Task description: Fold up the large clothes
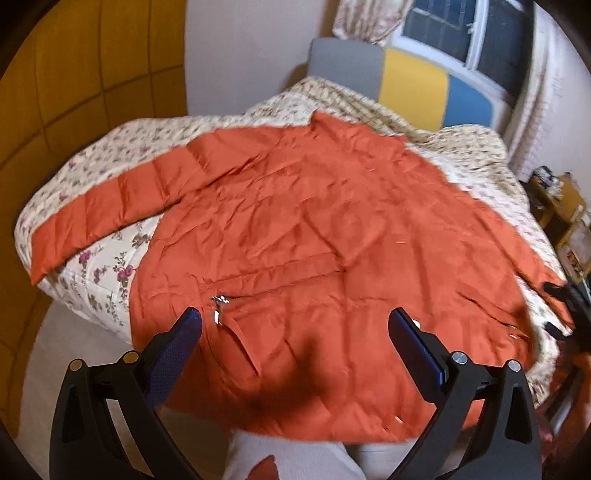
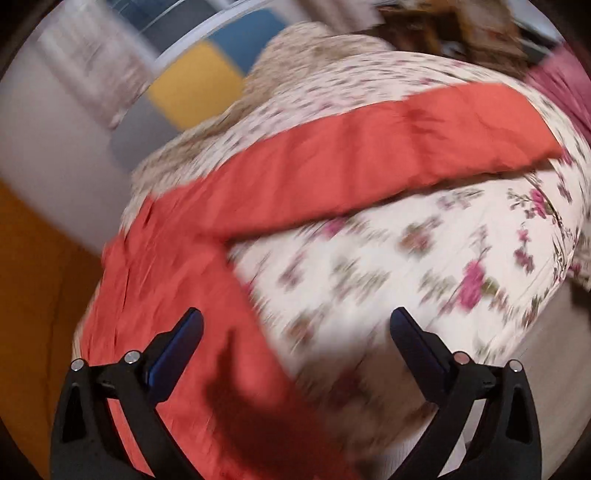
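An orange puffer jacket (image 1: 314, 236) lies spread flat on a floral bed cover (image 1: 110, 162), collar toward the headboard, hem hanging over the near edge. Its left sleeve (image 1: 110, 206) stretches out to the left. A zipper pull (image 1: 219, 306) shows near the hem. My left gripper (image 1: 295, 325) is open and empty, held above the hem. In the blurred right wrist view the jacket's right sleeve (image 2: 369, 155) lies across the cover (image 2: 406, 266). My right gripper (image 2: 295, 328) is open and empty above the jacket's right side (image 2: 177, 280). It also shows at the left wrist view's right edge (image 1: 557, 306).
A headboard with grey, yellow and blue panels (image 1: 413, 85) stands at the far end under a window (image 1: 472, 33). A yellow padded wall (image 1: 74, 74) runs along the left. Wooden shelving with small items (image 1: 565, 221) stands to the right of the bed.
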### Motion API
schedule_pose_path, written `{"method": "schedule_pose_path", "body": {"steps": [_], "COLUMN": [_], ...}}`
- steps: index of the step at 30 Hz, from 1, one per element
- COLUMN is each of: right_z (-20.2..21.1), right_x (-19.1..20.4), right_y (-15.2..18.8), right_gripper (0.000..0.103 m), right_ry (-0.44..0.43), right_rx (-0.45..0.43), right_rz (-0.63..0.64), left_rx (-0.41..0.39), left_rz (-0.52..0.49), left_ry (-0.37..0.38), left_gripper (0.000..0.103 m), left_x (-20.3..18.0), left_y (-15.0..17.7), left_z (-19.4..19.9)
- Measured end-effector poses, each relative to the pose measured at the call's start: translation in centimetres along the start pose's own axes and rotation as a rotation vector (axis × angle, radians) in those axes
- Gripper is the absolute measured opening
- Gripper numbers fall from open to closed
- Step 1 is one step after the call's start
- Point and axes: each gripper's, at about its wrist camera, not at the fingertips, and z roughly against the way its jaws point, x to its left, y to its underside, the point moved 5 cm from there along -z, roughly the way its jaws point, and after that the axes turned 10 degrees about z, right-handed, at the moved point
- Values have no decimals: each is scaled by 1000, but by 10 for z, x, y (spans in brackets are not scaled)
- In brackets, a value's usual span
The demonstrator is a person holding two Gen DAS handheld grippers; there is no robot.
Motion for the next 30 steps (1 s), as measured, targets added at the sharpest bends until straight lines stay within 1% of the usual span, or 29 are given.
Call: {"method": "schedule_pose_path", "body": {"steps": [2, 3, 6, 7, 11, 12, 17, 19, 22, 23, 25, 26, 27, 28, 29, 30], "right_z": [-4, -5, -4, -2, 4, 5, 17, 17, 16, 16, 12, 11, 7, 5, 5, 6], "right_x": [-22, -31, -53, -60, -88, -95, -123, -132, -136, -135, -134, -134, -135, -134, -131, -126], "right_y": [-13, -17, -30, -34, -48, -51, -61, -65, -72, -75, -80, -80, -83, -84, -88, -90], "right_gripper": [93, 89, 84, 83, 78, 76, 75, 74, 74, 73, 57, 41, 31, 26, 20, 17], "right_ry": [1, 3, -8, 6, 26, 33, 43, 46, 82, 110, 169, 187, 198, 202, 216, 233], "right_rx": [-33, -44, -97, -113, -184, -200, -290, -310, -322, -320, -317, -312, -300, -299, -304, -311], "right_rz": [-86, -116, -231, -259, -379, -398, -519, -562, -577, -568, -551, -547, -537, -524, -488, -457], "left_rx": [-4, -3, -11, -20, -52, -56, -63, -68, -67, -65, -58, -59, -77, -90, -109, -119], "left_rz": [-4, -3, 12, 17, 19, 17, 31, 42, 59, 61, 55, 53, 51, 45, 31, 16], "left_ry": [-45, -52, -70, -65, -92, -106, -124, -156, -190, -195, -213, -208, -210, -219, -238, -258], "left_gripper": [100, 100, 100, 100, 100, 100, 100, 100, 100, 100, 100, 100, 100, 100, 100, 100], "left_x": [5, 8, 14, 15, 18, 20, 28, 35, 44, 46, 49, 50, 50, 49, 46, 44], "left_y": [-6, -10, -27, -34, -58, -64, -86, -96, -104, -105, -101, -97, -93, -91, -89, -88], "left_z": [-18, -25, -46, -51, -70, -77, -105, -116, -132, -138, -148, -154, -156, -156, -156, -156]}}
